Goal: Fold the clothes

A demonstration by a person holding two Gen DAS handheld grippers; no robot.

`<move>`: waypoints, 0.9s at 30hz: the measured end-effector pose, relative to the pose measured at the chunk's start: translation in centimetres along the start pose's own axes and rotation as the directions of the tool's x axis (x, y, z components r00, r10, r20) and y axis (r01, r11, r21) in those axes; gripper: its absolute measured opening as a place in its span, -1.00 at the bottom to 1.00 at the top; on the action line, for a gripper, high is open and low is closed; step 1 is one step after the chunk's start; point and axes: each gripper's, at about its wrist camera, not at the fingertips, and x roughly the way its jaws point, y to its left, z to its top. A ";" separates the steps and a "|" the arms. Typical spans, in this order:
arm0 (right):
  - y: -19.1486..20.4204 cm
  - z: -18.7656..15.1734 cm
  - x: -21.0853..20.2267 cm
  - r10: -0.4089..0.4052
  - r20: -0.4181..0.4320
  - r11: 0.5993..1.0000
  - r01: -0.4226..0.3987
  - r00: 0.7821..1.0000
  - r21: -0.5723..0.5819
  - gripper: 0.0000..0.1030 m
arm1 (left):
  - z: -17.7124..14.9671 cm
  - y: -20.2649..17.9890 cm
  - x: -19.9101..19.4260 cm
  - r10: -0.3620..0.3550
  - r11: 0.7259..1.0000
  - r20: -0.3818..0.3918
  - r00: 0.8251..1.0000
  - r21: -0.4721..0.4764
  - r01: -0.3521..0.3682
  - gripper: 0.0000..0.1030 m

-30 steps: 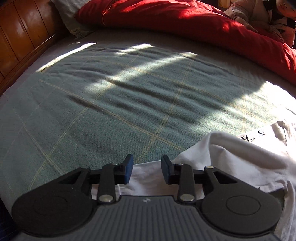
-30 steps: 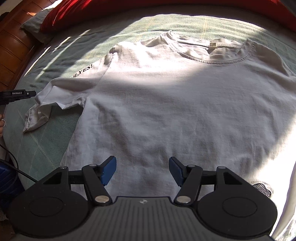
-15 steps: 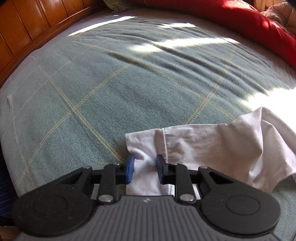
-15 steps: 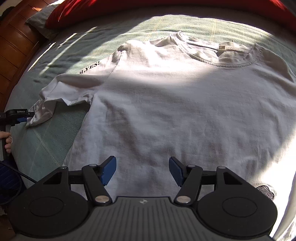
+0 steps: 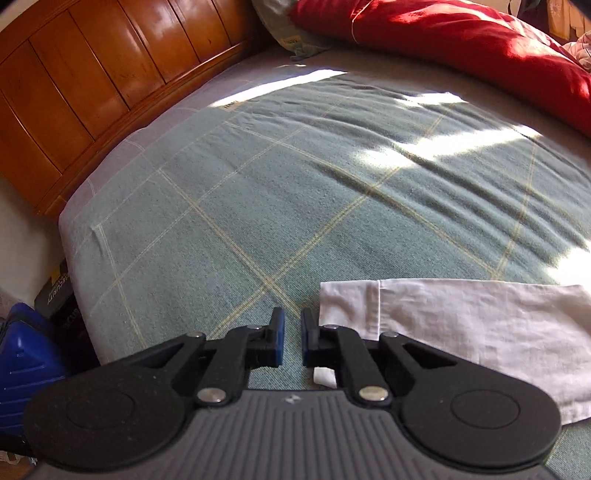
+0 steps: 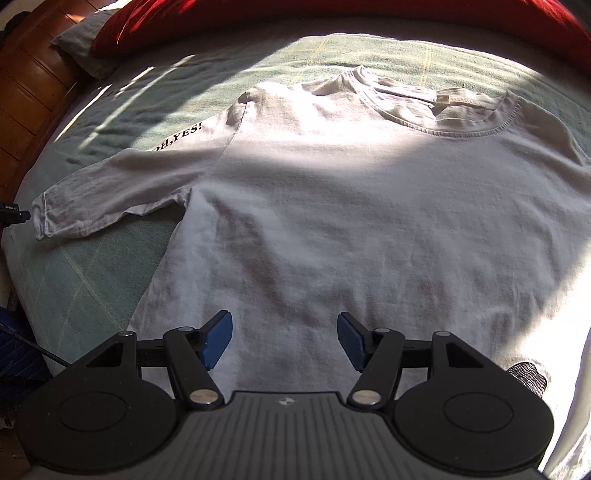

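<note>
A white T-shirt (image 6: 351, 221) lies flat, front down, on the green checked blanket (image 5: 295, 184), collar at the far side. Its left sleeve (image 6: 110, 192), printed "OH,YES!", stretches out flat toward the bed edge. In the left wrist view the sleeve (image 5: 461, 325) lies right of my left gripper (image 5: 292, 325). That gripper is nearly shut, with a narrow slit showing only blanket. The sleeve's hem runs under its right finger (image 5: 314, 339). My right gripper (image 6: 284, 328) hovers open over the shirt's lower middle, holding nothing.
A wooden headboard (image 5: 92, 74) borders the bed on the left. A red duvet (image 5: 461, 48) and a grey pillow (image 5: 291, 29) lie along the far side. Below the near bed edge sits a blue object (image 5: 22, 362). Bare blanket lies left of the sleeve.
My left gripper closed on the rumpled sleeve and drew it out leftward; the sleeve now lies flat and the fingers stand narrower. The right gripper stayed open and barely moved.
</note>
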 end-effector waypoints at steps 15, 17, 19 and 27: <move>-1.3 -0.2 -0.2 -0.003 0.022 0.999 0.002 1.000 0.048 0.33 | -3.4 -21.3 -5.1 -0.559 0.755 -0.086 0.825 0.358 0.549 -0.06; -1.6 -0.2 -0.2 -0.005 0.025 0.998 0.003 1.000 0.057 0.33 | -4.4 -23.6 -4.9 -0.561 0.728 -0.122 0.819 0.400 0.558 -0.05; -2.0 -0.3 -0.2 -0.006 0.028 0.998 0.005 1.000 0.067 0.35 | -5.1 -24.2 -4.2 -0.509 0.744 -0.120 0.852 0.436 0.506 -0.03; -5.3 -1.2 -0.7 -0.037 0.040 0.989 0.031 0.999 0.145 0.37 | -4.5 -21.3 -4.9 -0.390 0.850 -0.082 0.917 0.351 0.393 0.26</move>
